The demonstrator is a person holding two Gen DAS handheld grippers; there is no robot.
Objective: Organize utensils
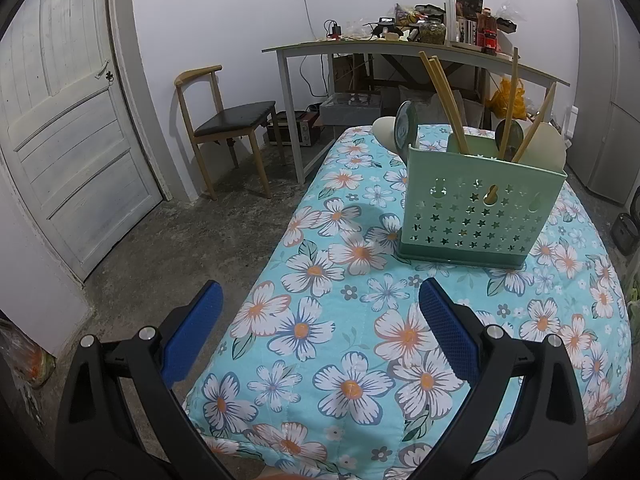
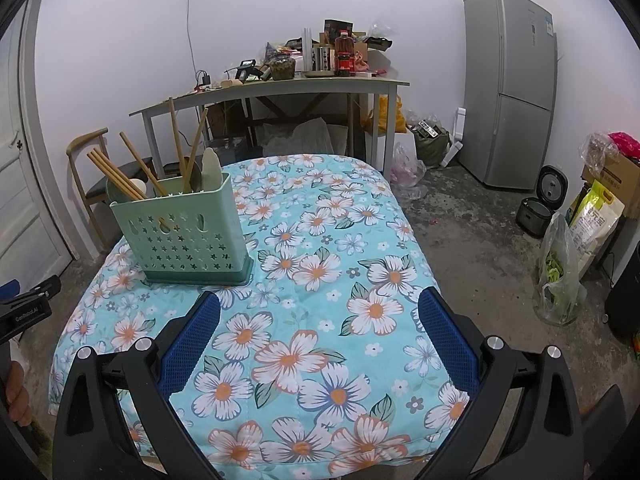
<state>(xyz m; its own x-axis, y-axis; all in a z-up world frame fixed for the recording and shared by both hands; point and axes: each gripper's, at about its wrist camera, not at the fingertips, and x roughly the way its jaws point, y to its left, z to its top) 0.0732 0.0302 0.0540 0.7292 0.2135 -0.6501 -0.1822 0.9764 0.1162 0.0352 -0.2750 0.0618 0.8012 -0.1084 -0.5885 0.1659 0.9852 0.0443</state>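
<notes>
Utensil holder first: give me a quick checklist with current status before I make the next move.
1. Green utensil holder upright on the floral tablecloth: ok.
2. Chopsticks and spoons standing inside the holder: ok, all seem to be in it.
3. Loose utensils left on the cloth: none visible in either view; behind the holder, cannot tell.
4. Left tongs open and holding nothing: ok.
5. Right tongs open and holding nothing: ok.
6. Both tongs clear of the holder, no contact: ok.
</notes>
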